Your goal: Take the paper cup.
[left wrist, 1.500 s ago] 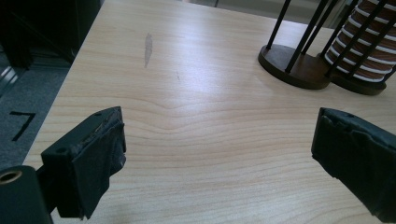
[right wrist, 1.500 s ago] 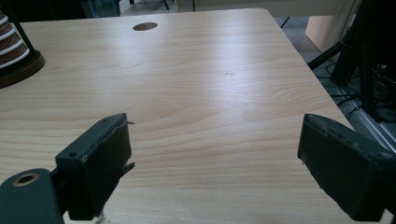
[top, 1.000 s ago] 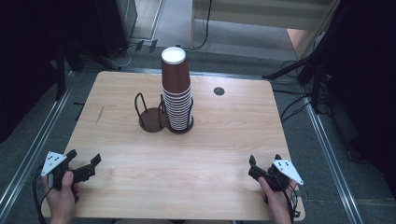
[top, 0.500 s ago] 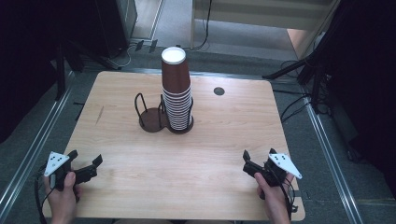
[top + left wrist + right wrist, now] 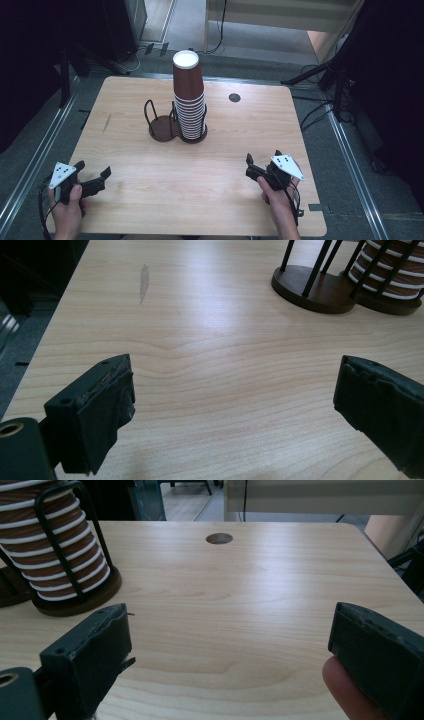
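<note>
Showing cable hole | right tongs view | agape

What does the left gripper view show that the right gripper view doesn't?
Left gripper view: a dark streak on the table, and the table's side edge. Right gripper view: the round hole in the tabletop and the person's fingertip. Both: the stacked cups in the wire holder, with the left gripper and right gripper open.
</note>
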